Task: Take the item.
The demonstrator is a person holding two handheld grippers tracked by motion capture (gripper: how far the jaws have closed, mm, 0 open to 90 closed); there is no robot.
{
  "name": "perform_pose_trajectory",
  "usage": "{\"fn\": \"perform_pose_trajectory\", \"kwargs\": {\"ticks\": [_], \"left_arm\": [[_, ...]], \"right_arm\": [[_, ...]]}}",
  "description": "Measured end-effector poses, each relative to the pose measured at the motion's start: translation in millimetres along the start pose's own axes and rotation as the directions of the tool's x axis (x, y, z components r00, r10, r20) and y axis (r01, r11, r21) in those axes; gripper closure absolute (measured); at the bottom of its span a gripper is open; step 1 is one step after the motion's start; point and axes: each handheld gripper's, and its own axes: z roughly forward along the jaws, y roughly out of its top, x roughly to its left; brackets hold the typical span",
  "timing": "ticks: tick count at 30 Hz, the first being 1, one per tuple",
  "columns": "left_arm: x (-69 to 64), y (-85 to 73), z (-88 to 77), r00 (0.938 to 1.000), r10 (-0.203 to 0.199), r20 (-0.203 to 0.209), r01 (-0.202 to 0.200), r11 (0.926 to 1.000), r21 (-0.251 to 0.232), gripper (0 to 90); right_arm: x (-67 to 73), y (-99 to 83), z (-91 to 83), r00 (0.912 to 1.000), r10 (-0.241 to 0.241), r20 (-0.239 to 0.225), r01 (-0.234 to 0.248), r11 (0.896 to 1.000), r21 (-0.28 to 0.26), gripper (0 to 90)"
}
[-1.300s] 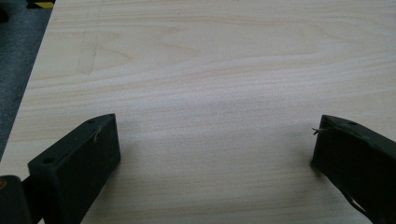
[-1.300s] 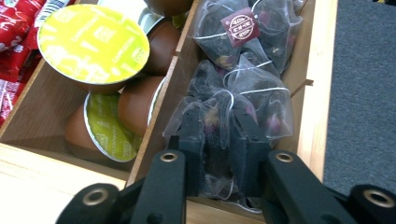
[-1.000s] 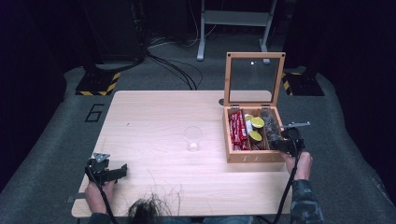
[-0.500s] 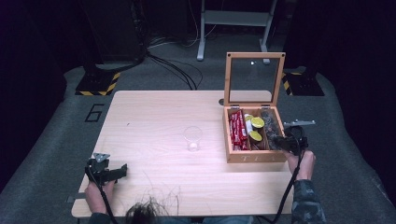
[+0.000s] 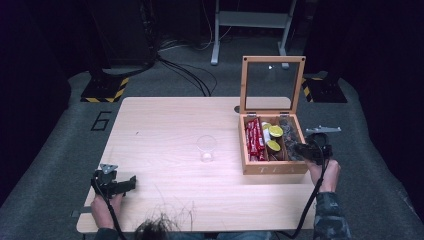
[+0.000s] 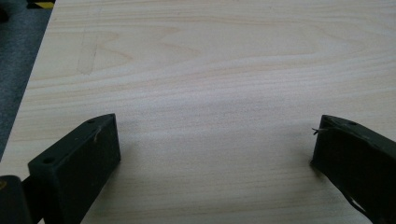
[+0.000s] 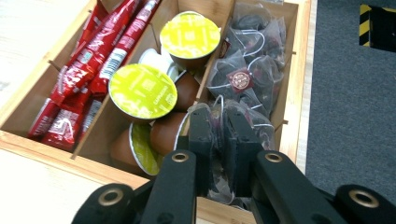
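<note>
While the left gripper (image 5: 131, 182) rests wide open on the tabletop (image 5: 170, 130), the right gripper (image 7: 219, 135) pinches a tea bag (image 7: 215, 122) inside the wooden box (image 5: 272, 167). Lifted carelessly, neighbouring bags' strings could snag and trail out.

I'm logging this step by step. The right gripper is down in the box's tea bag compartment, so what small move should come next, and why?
Probably a short straight lift. The right gripper has its jaws nearly closed on a clear tea bag in the right compartment of the wooden box, and the empty glass cup stands to the box's left. Lifting clears the divider and the other bags.
</note>
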Motion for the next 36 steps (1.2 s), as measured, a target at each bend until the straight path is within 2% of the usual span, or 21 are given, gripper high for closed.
{"fn": "perform_pose_trajectory", "kwargs": {"ticks": [11, 19, 26, 27, 36], "left_arm": [[0.0, 0.0, -0.1, 1.0, 0.0, 0.0, 0.0, 1.0, 0.0, 0.5], [0.0, 0.0, -0.1, 1.0, 0.001, 0.0, -0.001, 1.0, 0.001, 0.5], [0.0, 0.0, -0.1, 1.0, 0.0, 0.0, 0.0, 1.0, 0.001, 0.5], [0.0, 0.0, -0.1, 1.0, 0.001, 0.0, -0.001, 1.0, 0.001, 0.5], [0.0, 0.0, -0.1, 1.0, 0.0, 0.0, 0.0, 1.0, 0.001, 0.5]], "right_arm": [[7.3, 8.3, -6.5, 0.9998, -0.02, -0.008, 0.02, 1.0, -0.018, 82.8], [17.9, 19.0, -12.0, 0.9982, -0.058, -0.017, 0.057, 0.998, -0.04, 82.9], [28.0, 28.2, -14.7, 0.9955, -0.086, -0.04, 0.084, 0.995, -0.056, 82.9], [29.9, 29.3, -14.9, 0.9959, -0.079, -0.044, 0.076, 0.995, -0.057, 82.9], [45.2, 42.9, -16.2, 0.9891, -0.123, -0.08, 0.117, 0.99, -0.075, 82.9]]}}
